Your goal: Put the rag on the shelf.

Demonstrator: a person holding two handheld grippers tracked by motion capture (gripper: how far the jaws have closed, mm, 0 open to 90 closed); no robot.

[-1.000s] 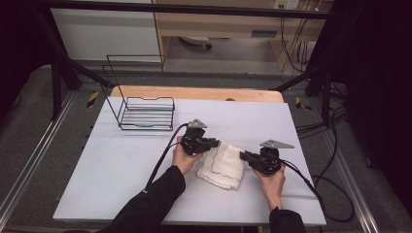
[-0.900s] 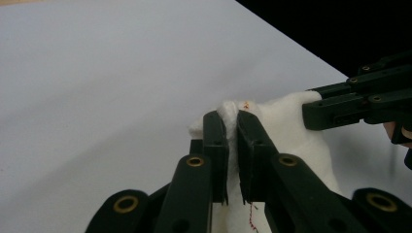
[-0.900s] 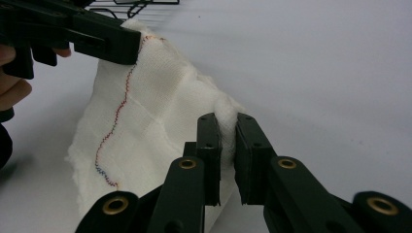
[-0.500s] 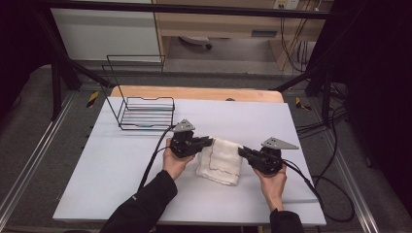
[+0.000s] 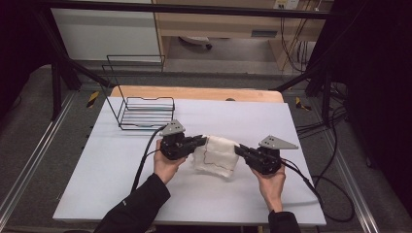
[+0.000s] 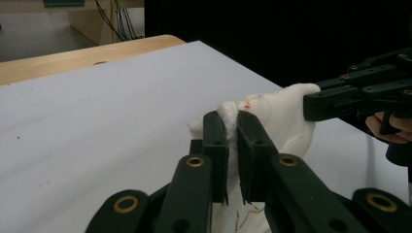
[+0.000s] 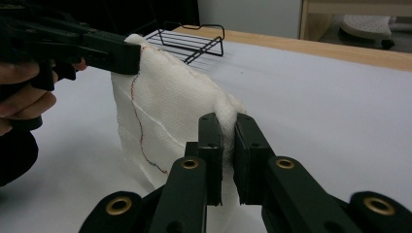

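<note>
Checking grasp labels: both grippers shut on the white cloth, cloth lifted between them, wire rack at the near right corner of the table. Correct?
Not quite. The wire rack stands at the far left of the table, as the high view shows. The rest holds: left gripper and right gripper are both shut on the white cloth, lifted between them.

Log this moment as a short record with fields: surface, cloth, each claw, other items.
surface: white rectangular tabletop
cloth: white woven cloth with thin red stitching, lifted and hanging between both claws
left claw: left claw, shut on the cloth's top edge
right claw: right claw, shut on the opposite edge
other items: black wire rack at the far left of the tabletop, apart from the cloth
</note>
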